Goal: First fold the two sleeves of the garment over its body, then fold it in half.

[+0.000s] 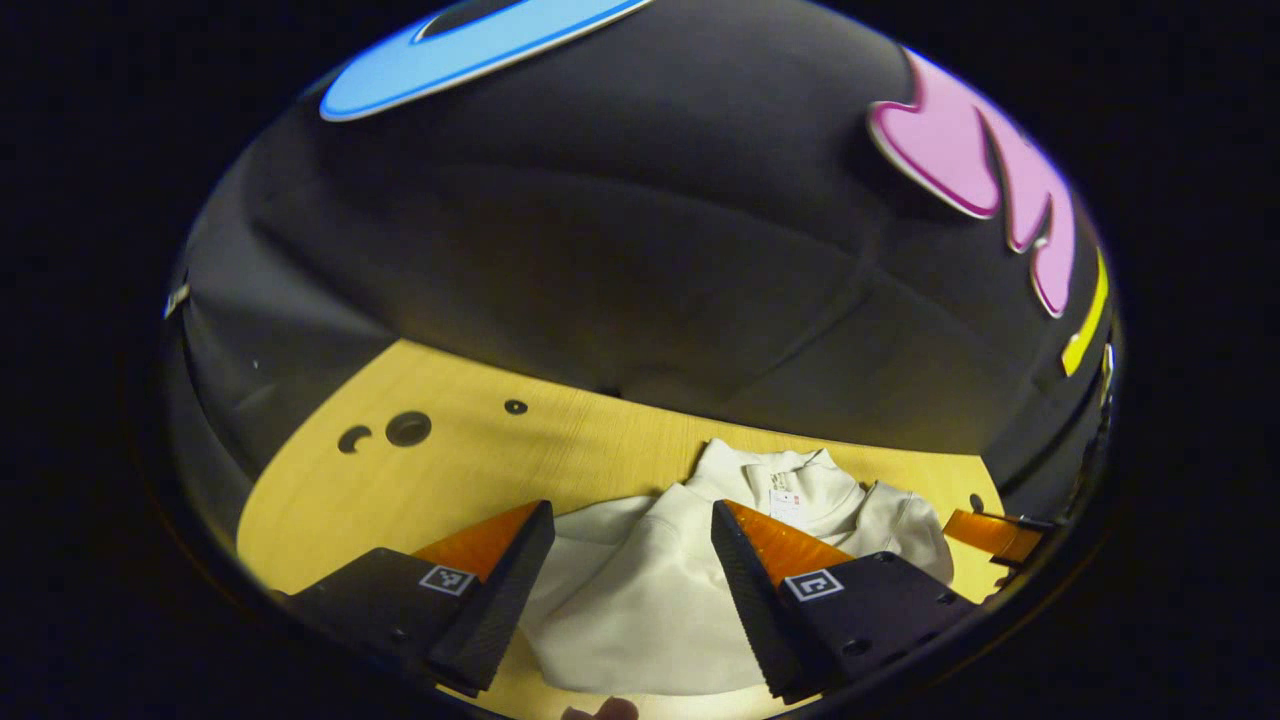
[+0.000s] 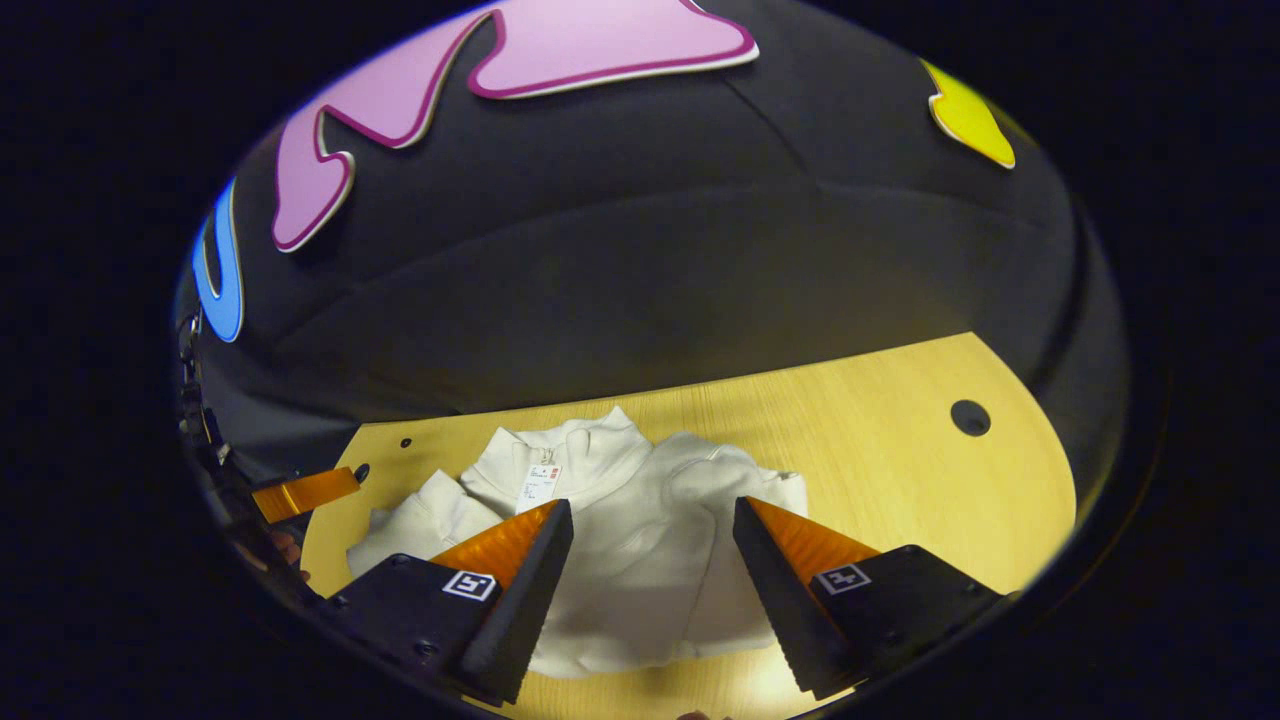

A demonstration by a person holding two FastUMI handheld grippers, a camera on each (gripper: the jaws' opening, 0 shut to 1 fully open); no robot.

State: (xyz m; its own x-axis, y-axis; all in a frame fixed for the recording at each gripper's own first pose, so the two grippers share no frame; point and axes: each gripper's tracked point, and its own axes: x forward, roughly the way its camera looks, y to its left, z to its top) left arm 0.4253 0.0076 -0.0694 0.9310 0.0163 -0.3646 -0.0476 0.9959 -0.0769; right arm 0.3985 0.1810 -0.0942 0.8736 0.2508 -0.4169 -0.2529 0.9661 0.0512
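Note:
A white garment (image 1: 640,590) lies on the wooden table (image 1: 470,470), collar (image 1: 800,470) away from me, with a paper tag (image 1: 785,500) at the neck. Its cloth is bunched in soft folds near the shoulders. My left gripper (image 1: 630,510) hovers open above the garment's body, holding nothing. In the right gripper view the same garment (image 2: 630,560) lies with its collar (image 2: 565,445) and tag (image 2: 540,485) at the far side. My right gripper (image 2: 650,505) is open over it, empty. Each gripper shows at the edge of the other's view: the right gripper (image 1: 990,535) and the left gripper (image 2: 300,492).
The table has round holes at its far left (image 1: 408,428) and far right (image 2: 970,417). The booth's black cloth wall (image 1: 640,250) rises right behind the table's far edge. Bare wood lies on both sides of the garment.

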